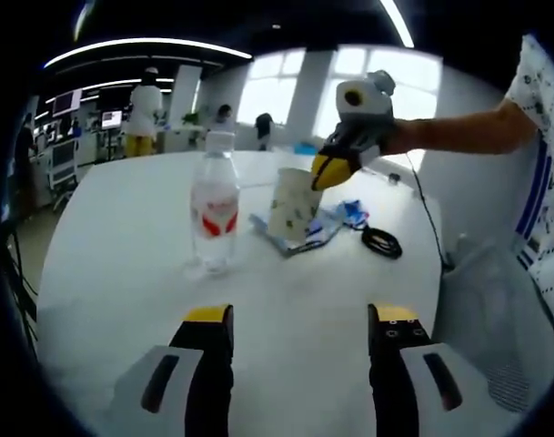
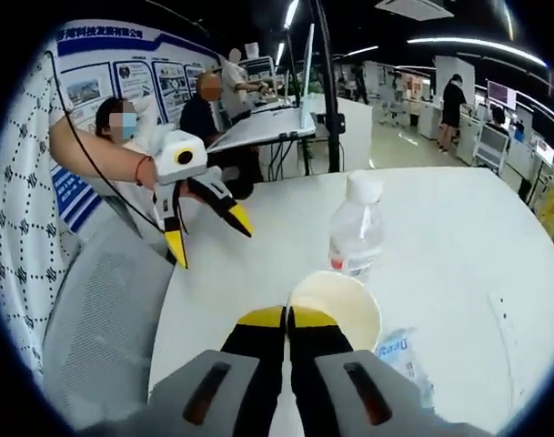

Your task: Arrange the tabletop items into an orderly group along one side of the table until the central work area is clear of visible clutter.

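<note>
At frame centre on the table [image 1: 122, 273], the right tool [image 1: 331, 168] pinches the paper cup's [image 1: 293, 205] rim, jaws closed; bottle [image 1: 215, 214] just left. The left tool [image 1: 299, 341] hovers below, gaping, empty.

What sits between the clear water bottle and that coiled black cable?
In the left gripper view, the paper cup on blue packets, its rim pinched by the right tongs.
</note>
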Demonstrator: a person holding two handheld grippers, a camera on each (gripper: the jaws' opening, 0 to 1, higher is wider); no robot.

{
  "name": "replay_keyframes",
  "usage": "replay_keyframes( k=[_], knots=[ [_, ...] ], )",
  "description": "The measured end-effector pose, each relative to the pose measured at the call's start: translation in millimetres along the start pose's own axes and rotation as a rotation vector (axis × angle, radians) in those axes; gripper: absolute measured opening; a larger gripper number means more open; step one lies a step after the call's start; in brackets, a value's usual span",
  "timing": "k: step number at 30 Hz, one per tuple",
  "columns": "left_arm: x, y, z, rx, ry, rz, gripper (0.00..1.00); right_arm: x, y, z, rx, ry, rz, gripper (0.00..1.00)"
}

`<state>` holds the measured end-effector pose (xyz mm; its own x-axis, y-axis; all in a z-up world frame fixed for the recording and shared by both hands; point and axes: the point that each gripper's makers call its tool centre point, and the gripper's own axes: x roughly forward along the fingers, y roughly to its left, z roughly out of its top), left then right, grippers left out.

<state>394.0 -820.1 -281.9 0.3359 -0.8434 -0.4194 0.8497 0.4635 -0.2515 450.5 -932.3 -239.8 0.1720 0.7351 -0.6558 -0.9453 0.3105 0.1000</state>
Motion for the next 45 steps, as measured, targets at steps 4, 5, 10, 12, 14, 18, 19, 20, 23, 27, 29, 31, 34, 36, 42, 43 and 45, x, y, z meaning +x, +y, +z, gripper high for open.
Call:
replay_keyframes(
  k=[4, 5, 10, 12, 14, 18, 19, 20, 23, 27, 29, 31, 34, 36, 42, 43, 45],
  knots=[
    [-0.1, 1.0, 0.0, -0.001, -0.003, 0.002, 0.56, 1.4, -6.1, 3.4, -0.029, 0.021, -0.018, 0.00],
    [-0.2, 1.0, 0.0, -0.001, -0.004, 0.002, 0.56, 2.2, -7.2, 4.2, -0.041, 0.028, -0.019, 0.00],
    [-0.7, 0.6, -0.9, -0.006, -0.006, 0.005, 0.55, 4.9, -12.8, 7.3, -0.076, 0.052, -0.030, 0.00],
    [-0.6, 0.3, -1.3, -0.006, -0.005, 0.004, 0.55, 5.5, -16.6, 7.8, -0.087, 0.062, -0.037, 0.00],
    [-0.5, 1.3, -1.6, -0.008, -0.008, 0.007, 0.55, 6.3, -19.1, 9.0, -0.097, 0.068, -0.039, 0.00],
    [-0.5, 1.3, -1.7, -0.010, -0.010, 0.008, 0.55, 6.6, -23.0, 9.9, -0.108, 0.076, -0.044, 0.00],
    [-0.4, 1.3, -1.9, -0.010, -0.011, 0.009, 0.55, 6.9, -23.2, 9.7, -0.113, 0.081, -0.043, 0.00],
    [-0.3, 1.2, -1.7, -0.011, -0.012, 0.008, 0.55, 7.5, -23.6, 9.3, -0.114, 0.085, -0.043, 0.00],
    [-0.5, 1.5, -1.7, -0.011, -0.013, 0.010, 0.55, 9.6, -26.2, 7.3, -0.129, 0.104, -0.048, 0.00],
    [-1.0, 2.4, -0.8, -0.011, -0.017, 0.012, 0.54, 13.3, -29.9, 5.9, -0.147, 0.120, -0.053, 0.00],
    [-1.0, 3.2, -0.8, -0.011, -0.019, 0.014, 0.54, 14.9, -31.3, 4.8, -0.159, 0.131, -0.057, 0.00],
    [-1.2, 2.9, -0.7, -0.012, -0.020, 0.014, 0.54, 17.4, -32.0, 3.1, -0.172, 0.144, -0.053, 0.00],
    [-1.3, 2.3, -0.2, -0.013, -0.022, 0.015, 0.54, 19.5, -34.0, 0.9, -0.188, 0.157, -0.056, 0.00],
    [-1.7, 3.4, -1.2, -0.015, -0.022, 0.019, 0.54, 20.6, -35.3, -0.4, -0.196, 0.167, -0.059, 0.00],
    [-2.7, 3.3, -2.4, -0.020, -0.024, 0.023, 0.54, 25.6, -37.8, -4.3, -0.232, 0.194, -0.064, 0.00],
    [-2.8, 3.4, -2.8, -0.020, -0.024, 0.023, 0.54, 27.7, -38.1, -5.5, -0.241, 0.199, -0.061, 0.00],
    [-2.9, 3.1, -3.4, -0.022, -0.023, 0.023, 0.54, 30.9, -37.8, -7.9, -0.260, 0.214, -0.058, 0.00]
  ],
)
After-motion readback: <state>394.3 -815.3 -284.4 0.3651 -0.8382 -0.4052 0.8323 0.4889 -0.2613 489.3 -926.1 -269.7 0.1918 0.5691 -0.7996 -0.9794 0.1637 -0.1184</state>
